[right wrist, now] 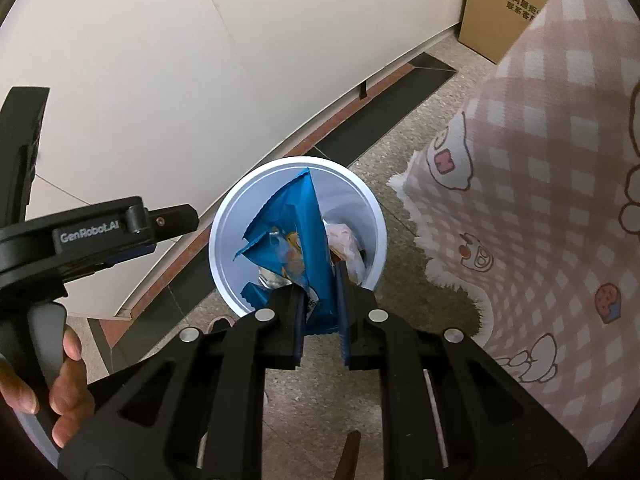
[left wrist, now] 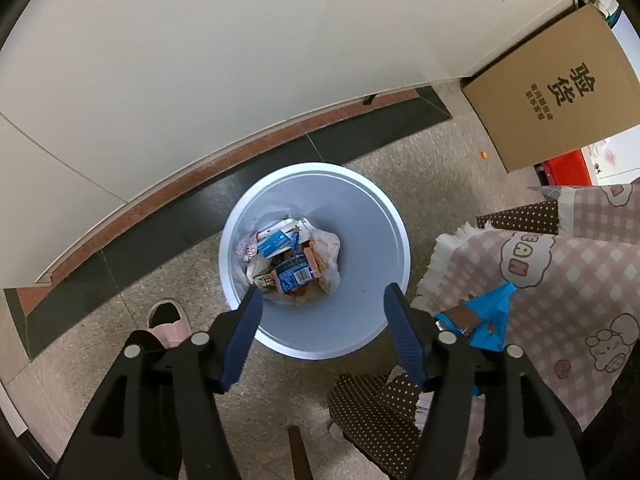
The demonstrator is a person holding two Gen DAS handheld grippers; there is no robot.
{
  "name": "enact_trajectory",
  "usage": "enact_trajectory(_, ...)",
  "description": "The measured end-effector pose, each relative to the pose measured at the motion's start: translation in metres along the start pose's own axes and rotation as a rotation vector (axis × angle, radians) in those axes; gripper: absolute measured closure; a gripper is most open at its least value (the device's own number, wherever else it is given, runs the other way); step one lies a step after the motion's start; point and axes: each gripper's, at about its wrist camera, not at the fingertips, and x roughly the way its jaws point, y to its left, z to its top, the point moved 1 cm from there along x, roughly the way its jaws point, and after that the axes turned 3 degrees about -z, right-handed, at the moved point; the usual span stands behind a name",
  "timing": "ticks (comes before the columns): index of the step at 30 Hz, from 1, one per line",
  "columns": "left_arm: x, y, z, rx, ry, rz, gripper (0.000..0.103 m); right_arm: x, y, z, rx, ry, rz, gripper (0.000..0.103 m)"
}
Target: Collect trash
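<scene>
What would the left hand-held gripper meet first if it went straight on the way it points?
Probably the trash lying in the white bin. The left hand-held gripper is open and empty, aimed down into the bin's mouth, with nothing visible between. Depth is hard to judge.

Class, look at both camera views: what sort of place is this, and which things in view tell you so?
Probably a room in a home. A pink slipper lies on the speckled floor, a pink checked cartoon tablecloth hangs nearby, and a white wastebasket holds snack wrappers.
</scene>
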Motion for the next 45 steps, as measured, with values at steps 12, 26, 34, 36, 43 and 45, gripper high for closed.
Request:
enact_trajectory(12,-0.045,0.017,-0.003,0.039,-0.086,0.072,0.034,-0.009,0.019,0.021,0.001,-0.05,0.004,0.054)
enact_trajectory(26,-0.154,-0.011,-0.027,0.176,-0.284,0.111,0.028,-0.1,0.03,0.021,-0.036,-0.177,-0.007,0.045)
enact_trajectory(34,-0.252,-0.052,-0.067,0.29,-0.456,0.115,0.022,-0.221,0.048,0.004,-0.104,-0.362,-0.038,0.036)
enact_trajectory(36,-0.28,-0.064,-0.081,0.311,-0.517,0.113,0.02,-0.252,0.048,-0.003,-0.108,-0.415,-0.06,0.033)
enact_trajectory(43,-0.363,-0.106,-0.134,0.413,-0.668,0.039,0.016,-0.359,0.03,-0.046,-0.064,-0.607,-0.074,0.026)
enact_trajectory(45,-0.378,-0.12,-0.151,0.449,-0.698,0.023,0.015,-0.386,0.021,-0.063,-0.051,-0.66,-0.087,0.023)
